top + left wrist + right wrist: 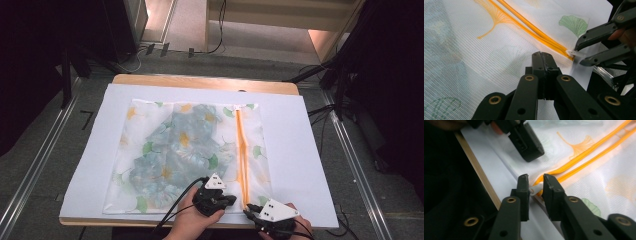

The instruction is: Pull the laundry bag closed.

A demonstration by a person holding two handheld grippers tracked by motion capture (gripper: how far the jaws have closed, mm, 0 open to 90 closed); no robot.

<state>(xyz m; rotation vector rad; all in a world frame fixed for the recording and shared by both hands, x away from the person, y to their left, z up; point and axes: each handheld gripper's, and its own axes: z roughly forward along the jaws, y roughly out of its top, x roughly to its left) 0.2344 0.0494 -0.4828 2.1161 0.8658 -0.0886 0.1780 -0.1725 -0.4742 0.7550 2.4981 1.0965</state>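
A mesh laundry bag (pixel 187 155) printed with ginkgo leaves lies flat on a white sheet (pixel 295 150) covering the table (pixel 205 82), with folded patterned cloth inside it. Its orange zipper (pixel 242 150) runs along the bag's right part, ending at the near edge. There the right hand-held gripper (pixel 535 185) has its jaws round the white zipper pull (pixel 535 188), pads touching it. Just left of the zipper's near end, the left hand-held gripper (pixel 543 60) presses on the mesh, jaws together.
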